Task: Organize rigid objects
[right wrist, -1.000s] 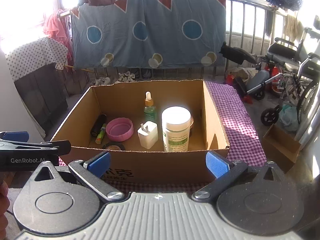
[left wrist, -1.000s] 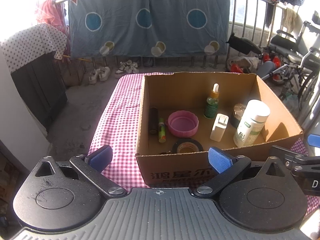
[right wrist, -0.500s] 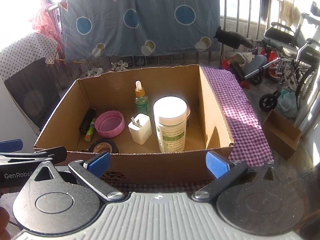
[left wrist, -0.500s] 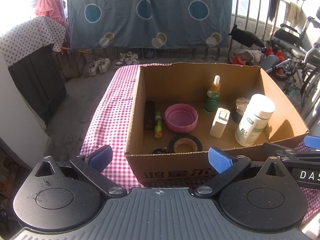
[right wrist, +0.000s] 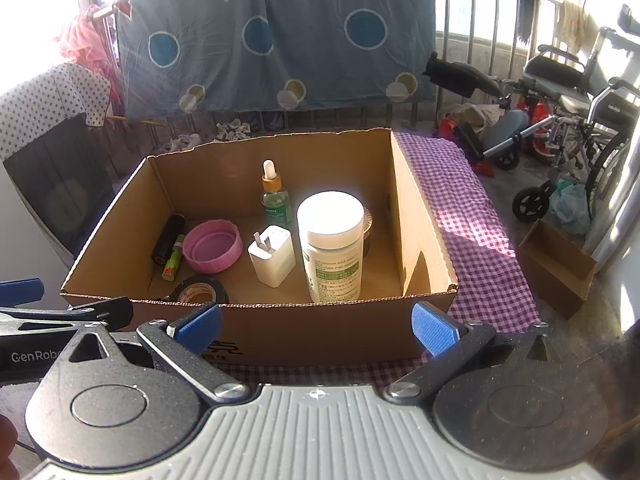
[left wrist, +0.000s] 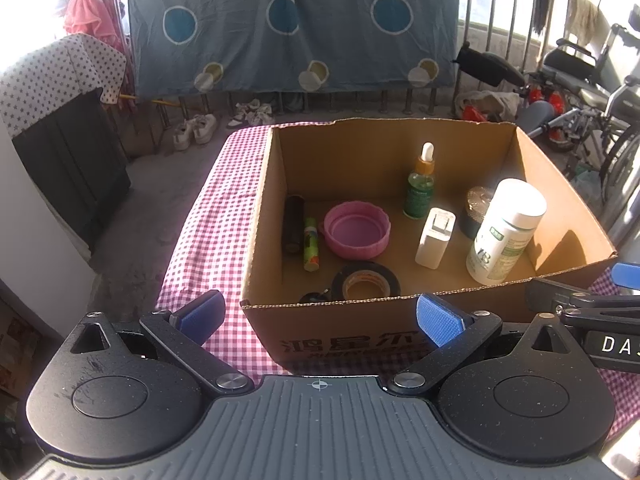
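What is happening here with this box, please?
A person holds a two-finger gripper in each hand in front of an open cardboard box on a checked tablecloth. Both the left gripper and the right gripper are open and hold nothing. Inside the box are a white pill bottle, a white charger plug, a green dropper bottle, a pink lid, a roll of black tape and a few smaller things. Nothing is being touched at this moment.
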Demonstrator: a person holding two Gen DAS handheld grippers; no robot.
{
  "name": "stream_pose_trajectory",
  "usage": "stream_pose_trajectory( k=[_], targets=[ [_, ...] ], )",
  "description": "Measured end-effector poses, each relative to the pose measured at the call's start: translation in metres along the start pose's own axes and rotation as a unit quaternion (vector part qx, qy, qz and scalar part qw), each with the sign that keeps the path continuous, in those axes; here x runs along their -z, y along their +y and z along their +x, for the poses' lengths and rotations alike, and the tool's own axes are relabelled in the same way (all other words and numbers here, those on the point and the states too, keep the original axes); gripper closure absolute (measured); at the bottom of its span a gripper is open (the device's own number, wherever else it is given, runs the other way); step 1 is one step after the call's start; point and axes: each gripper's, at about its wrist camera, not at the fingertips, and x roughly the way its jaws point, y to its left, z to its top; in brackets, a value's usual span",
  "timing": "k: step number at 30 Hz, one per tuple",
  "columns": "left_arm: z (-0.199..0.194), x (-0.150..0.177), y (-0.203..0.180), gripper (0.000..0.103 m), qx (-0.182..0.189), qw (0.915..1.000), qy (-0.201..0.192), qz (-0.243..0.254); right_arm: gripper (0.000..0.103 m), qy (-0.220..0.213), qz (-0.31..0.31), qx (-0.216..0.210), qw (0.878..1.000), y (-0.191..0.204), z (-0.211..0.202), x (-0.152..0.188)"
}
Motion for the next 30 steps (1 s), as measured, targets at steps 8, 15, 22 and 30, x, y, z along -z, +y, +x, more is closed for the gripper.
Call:
stream_pose_trajectory(
  k=[8,15,22,30],
  targets=[
    [0.0002,0.0,-0.001,0.001,0.0,1.0,0.0,0.0,0.0,0.0,-0.004,0.003,1.0,0.0006,-0.0003,-0.0004],
    [0.001,-0.0002,0.0001,0.001,0.002,1.0,0.0,-0.003,0.0,0.0,-0.005,0.004,1.0,0.0009,0.0,-0.0004],
    [0.0021,-0.001,0.0023,0.001,0.001,1.0,0.002,-0.005,0.0,0.002,-0.004,0.002,1.0,0.0005,0.0011,-0.0014],
    [0.0032,-0.0007,0.0035,0.001,0.001,1.0,0.005,-0.007,0.0,0.003,-0.005,0.001,1.0,0.0005,0.0038,-0.0016]
  ],
)
